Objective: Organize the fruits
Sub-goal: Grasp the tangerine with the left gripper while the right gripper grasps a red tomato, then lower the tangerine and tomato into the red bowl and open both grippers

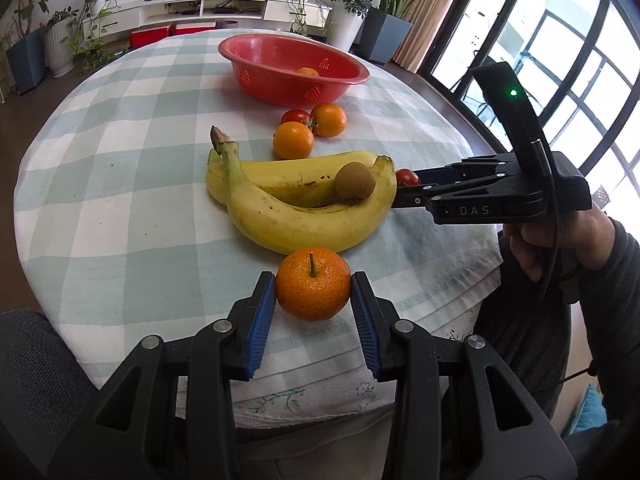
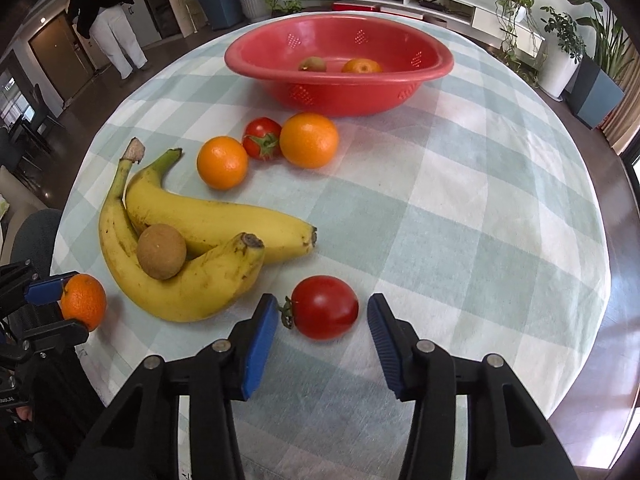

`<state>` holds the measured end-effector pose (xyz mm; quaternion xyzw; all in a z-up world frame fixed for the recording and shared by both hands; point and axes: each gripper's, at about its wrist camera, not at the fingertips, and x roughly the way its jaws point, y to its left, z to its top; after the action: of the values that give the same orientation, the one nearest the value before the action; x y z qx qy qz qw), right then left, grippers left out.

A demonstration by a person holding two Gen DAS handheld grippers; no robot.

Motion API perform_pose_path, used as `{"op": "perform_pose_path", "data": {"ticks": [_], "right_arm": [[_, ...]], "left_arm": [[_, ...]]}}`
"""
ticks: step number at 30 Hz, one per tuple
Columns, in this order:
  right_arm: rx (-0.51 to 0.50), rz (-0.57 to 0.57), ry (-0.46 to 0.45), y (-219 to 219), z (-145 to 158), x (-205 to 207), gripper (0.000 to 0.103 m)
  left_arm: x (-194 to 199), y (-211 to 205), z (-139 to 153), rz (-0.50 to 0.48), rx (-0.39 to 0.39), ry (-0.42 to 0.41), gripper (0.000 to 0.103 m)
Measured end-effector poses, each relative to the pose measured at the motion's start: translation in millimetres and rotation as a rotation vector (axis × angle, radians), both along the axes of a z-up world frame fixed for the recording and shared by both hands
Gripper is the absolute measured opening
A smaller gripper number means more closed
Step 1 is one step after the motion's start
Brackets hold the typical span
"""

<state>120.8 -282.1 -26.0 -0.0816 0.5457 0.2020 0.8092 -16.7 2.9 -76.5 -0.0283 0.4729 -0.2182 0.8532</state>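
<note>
My left gripper [image 1: 313, 294] is shut on a mandarin with a stem [image 1: 313, 289], both blue pads touching its sides at the near table edge; it also shows in the right wrist view [image 2: 83, 301]. My right gripper [image 2: 322, 312] is open around a red tomato [image 2: 325, 306], pads apart from it. Two bananas [image 1: 296, 204] lie in the middle with a brown kiwi [image 1: 355, 181] resting on them. Two oranges [image 1: 293, 141] [image 1: 329, 119] and a second tomato [image 1: 295, 116] sit before the red basket [image 1: 256, 46], which holds an orange [image 2: 361, 66] and a kiwi [image 2: 312, 64].
The round table has a green-checked cloth [image 2: 460, 220]. A person [image 2: 106, 12] stands far off at the left. Potted plants and a white shelf [image 1: 224, 4] line the far wall.
</note>
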Motion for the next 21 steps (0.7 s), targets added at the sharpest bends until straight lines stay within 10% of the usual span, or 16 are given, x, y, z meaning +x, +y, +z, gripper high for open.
{"op": "perform_pose_path", "data": {"ticks": [21], "right_arm": [[-0.037,0.021,-0.037,4.9,1.1,-3.1,0.038]], "left_arm": [[5.8,6.0,3.2,0.013,-0.005,-0.011,0.036]]}}
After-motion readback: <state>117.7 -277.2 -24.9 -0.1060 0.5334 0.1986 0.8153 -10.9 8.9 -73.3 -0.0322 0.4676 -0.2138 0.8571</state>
